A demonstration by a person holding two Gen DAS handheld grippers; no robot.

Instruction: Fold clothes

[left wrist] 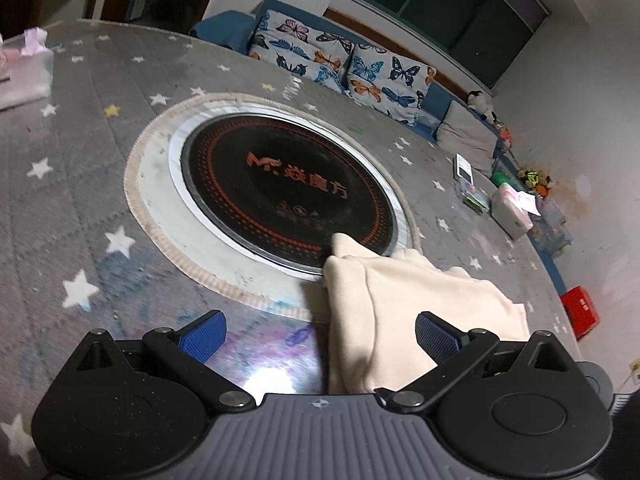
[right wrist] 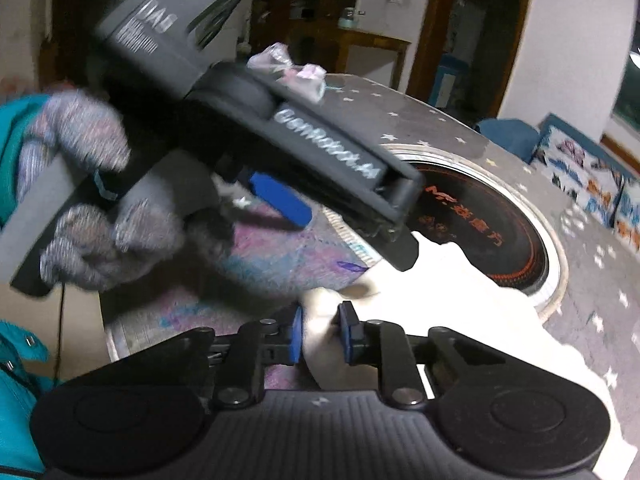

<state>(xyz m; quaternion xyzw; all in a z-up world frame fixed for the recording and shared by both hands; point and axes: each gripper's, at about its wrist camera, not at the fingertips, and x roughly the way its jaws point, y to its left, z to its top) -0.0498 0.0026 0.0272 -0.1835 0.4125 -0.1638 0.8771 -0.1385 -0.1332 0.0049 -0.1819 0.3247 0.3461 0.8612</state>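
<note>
your left gripper (left wrist: 320,336) stands wide, its blue pads (left wrist: 202,338) far apart over the table, nothing pinched between them; the cream garment (left wrist: 420,304) lies partly under its right finger, spread across the near right part of the grey star-printed tablecloth (left wrist: 80,184). a far corner of the garment laps over the rim of the round black cooktop (left wrist: 280,188) set in the middle of the table. your right gripper (right wrist: 320,334) is drawn narrow, and a bunched fold of the same cream garment (right wrist: 460,300) sits between its blue pads (right wrist: 297,334), which press in on the cloth from both sides. seen from the right wrist, your left gripper (right wrist: 288,196) crosses the upper left, blurred, held in a grey knitted glove (right wrist: 100,216) with a teal sleeve (right wrist: 16,128) behind it. the garment runs from the right gripper's fingers away to the right and towards the cooktop (right wrist: 500,232). at the far left edge of the table stands a clear box with pink wrappings (left wrist: 24,72). beyond the table on the far right a blue sofa carries butterfly cushions (left wrist: 340,64), and a red box (left wrist: 580,310) sits at the right edge of the table.
</note>
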